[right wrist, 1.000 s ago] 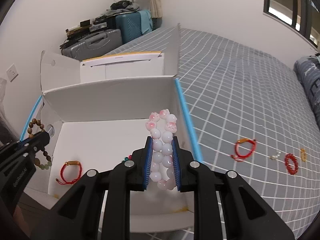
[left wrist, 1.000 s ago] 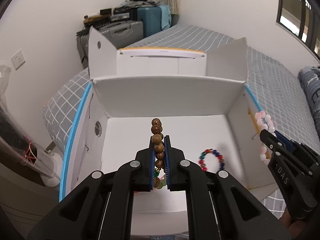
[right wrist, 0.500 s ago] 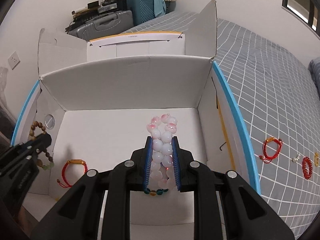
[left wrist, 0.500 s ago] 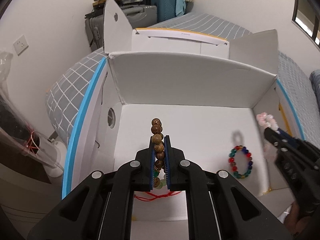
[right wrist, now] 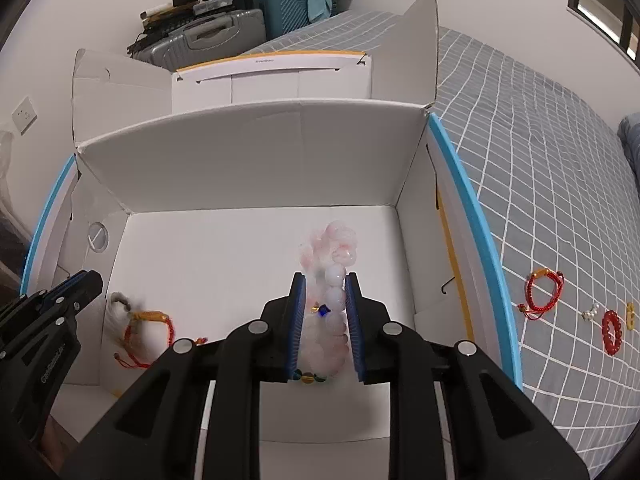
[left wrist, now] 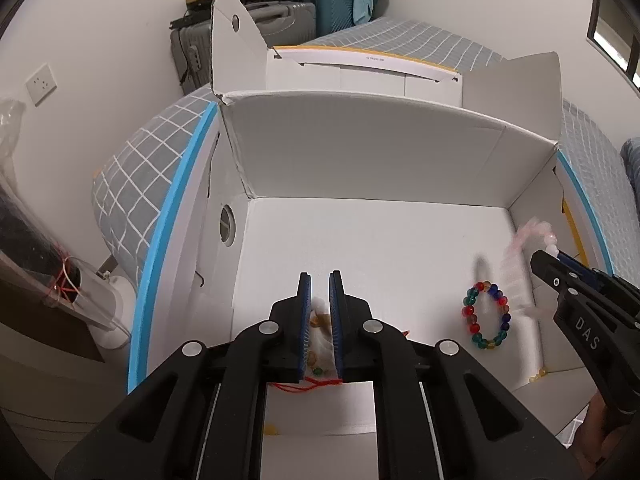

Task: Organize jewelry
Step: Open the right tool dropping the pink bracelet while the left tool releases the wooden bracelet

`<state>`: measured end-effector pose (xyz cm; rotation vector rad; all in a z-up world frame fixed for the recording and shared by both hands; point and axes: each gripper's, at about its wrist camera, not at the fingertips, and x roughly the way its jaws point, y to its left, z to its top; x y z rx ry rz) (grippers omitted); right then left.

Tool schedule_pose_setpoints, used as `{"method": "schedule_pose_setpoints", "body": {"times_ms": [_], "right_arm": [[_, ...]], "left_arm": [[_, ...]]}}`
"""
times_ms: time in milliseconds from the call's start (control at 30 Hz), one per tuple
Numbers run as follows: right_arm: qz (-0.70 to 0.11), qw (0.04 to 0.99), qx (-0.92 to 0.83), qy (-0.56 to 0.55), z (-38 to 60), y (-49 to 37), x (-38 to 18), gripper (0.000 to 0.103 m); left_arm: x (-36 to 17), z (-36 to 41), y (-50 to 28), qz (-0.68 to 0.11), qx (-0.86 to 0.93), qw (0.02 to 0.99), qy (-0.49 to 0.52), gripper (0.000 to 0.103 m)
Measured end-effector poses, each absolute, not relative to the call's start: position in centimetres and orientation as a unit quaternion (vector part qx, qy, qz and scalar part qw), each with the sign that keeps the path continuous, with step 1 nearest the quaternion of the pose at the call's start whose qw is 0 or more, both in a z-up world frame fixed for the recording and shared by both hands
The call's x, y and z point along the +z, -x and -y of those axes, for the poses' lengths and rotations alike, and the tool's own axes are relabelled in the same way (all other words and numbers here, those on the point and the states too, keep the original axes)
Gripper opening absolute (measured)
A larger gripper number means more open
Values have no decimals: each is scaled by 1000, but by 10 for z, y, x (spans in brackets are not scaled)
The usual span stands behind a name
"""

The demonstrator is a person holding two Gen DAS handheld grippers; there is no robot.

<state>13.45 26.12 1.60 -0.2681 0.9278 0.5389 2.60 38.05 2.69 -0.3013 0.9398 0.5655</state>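
Note:
Both grippers hang over the open white box [left wrist: 360, 160]. My left gripper [left wrist: 319, 280] is open; the brown bead bracelet [left wrist: 318, 322] is a falling blur between and below its pads, and shows blurred in the right wrist view [right wrist: 118, 308] beside a red cord bracelet [right wrist: 148, 332] on the box floor. My right gripper [right wrist: 325, 282] is open a little; the pink-white bead bracelet [right wrist: 334, 276] is blurred, slipping between its pads. It also blurs in the left wrist view [left wrist: 520, 256]. A multicoloured bead bracelet [left wrist: 486, 316] lies on the box floor.
The box [right wrist: 260, 160] stands on a grey checked bed [right wrist: 540, 160] with raised flaps. On the bed to its right lie a red cord bracelet [right wrist: 540, 292], a red bead bracelet [right wrist: 612, 332], a small pearl piece [right wrist: 590, 312] and a gold piece [right wrist: 631, 316]. Suitcases [right wrist: 224, 32] stand behind.
Both grippers have moved lower into the box and their jaws have parted. The brown bracelet has dropped from the left gripper; the pink bracelet is sliding out of the right one.

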Motion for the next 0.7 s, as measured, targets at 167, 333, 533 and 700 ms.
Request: {"method": "schedule_pose_setpoints", "body": {"times_ms": [167, 333, 533, 700], "right_arm": [[-432, 854, 259, 126, -260, -130, 18, 42], [-416, 861, 266, 118, -256, -125, 27, 63], [-394, 874, 261, 109, -247, -120, 39, 76], [-383, 881, 256, 106, -236, -119, 46, 87]], "left_arm": [[35, -379, -21, -432, 284, 845, 140, 51], [44, -377, -17, -420, 286, 850, 138, 65], [49, -373, -15, -411, 292, 854, 130, 79], [58, -365, -14, -396, 289, 862, 127, 91]]}}
